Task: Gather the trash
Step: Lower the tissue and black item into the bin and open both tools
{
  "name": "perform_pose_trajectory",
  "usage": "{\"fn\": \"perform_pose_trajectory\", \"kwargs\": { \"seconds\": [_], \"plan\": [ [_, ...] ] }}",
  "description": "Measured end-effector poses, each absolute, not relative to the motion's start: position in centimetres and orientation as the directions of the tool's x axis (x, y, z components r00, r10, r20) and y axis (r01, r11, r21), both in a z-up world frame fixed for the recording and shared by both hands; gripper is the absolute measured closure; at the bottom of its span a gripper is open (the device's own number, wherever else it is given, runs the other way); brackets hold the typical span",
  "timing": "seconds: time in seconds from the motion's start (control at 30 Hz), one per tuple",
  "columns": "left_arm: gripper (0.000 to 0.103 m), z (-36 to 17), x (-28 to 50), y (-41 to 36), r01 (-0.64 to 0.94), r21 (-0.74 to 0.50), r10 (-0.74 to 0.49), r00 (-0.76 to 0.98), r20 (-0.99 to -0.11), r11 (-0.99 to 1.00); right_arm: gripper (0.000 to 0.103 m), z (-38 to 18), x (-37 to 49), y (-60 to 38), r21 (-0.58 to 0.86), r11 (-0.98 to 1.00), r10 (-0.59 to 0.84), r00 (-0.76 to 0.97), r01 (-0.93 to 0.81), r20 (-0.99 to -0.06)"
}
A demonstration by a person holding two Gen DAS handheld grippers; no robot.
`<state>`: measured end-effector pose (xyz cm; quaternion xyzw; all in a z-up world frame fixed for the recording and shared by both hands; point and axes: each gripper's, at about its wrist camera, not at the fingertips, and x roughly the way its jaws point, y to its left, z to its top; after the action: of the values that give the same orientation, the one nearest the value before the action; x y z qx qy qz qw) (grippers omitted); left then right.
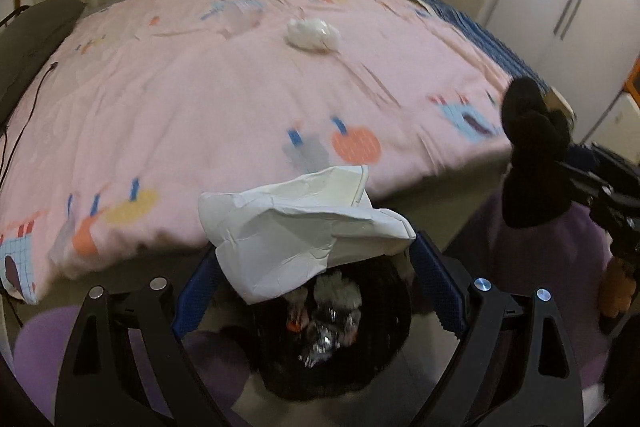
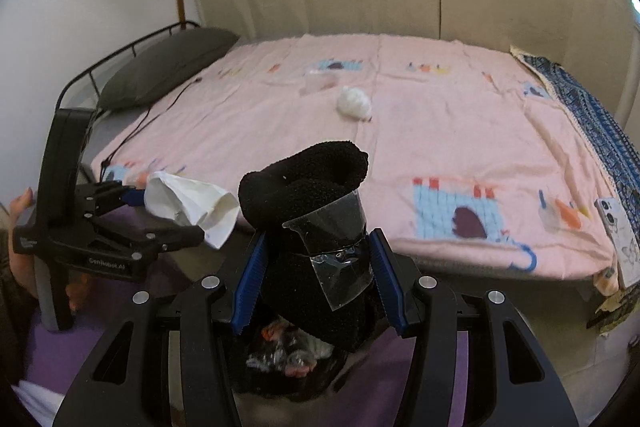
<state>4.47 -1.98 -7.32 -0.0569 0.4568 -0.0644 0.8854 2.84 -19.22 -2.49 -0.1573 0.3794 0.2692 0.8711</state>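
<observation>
Both loads look to be at the drop-off step: each gripper hangs over the black bin (image 1: 332,331) at the near edge of the pink bed (image 1: 240,99), and the next move, I'd judge, is to spread the fingers so the pieces fall inside rather than onto the purple cloth around it. The bin already holds crumpled scraps, some silvery, some orange.

The left gripper (image 1: 316,259) stands wide and pinches a big crumpled white paper bag (image 1: 296,227), creased and folded over, directly above the bin's mouth. The right gripper (image 2: 316,267), set narrower, is clamped on a rolled black fuzzy cloth (image 2: 308,183) with a strip of clear plastic (image 2: 336,251) wrapped round its front; its lower end hangs just over the bin.

Far out on the bed a white crumpled wad (image 2: 354,101) waits to be collected, with a faint clear wrapper (image 2: 320,83) just beyond it
</observation>
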Motion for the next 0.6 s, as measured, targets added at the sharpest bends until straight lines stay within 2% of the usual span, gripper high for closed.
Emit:
{"fn": "perform_pose_trajectory", "kwargs": {
  "seconds": [0.4, 0.6],
  "plan": [
    [0.015, -10.1, 2.0, -4.5, 0.102, -0.217, -0.239, 0.367, -0.899, 0.971, 0.054, -7.0, 0.8, -17.8, -0.019, 0.783, 0.244, 0.334, -0.622, -0.910],
    [0.014, -11.3, 1.3, -4.8, 0.100, -0.234, -0.253, 0.279, -0.926, 0.967, 0.054, -8.9, -0.4, -17.0, -0.017, 0.761, 0.188, 0.246, -0.648, -0.951]
  ]
}}
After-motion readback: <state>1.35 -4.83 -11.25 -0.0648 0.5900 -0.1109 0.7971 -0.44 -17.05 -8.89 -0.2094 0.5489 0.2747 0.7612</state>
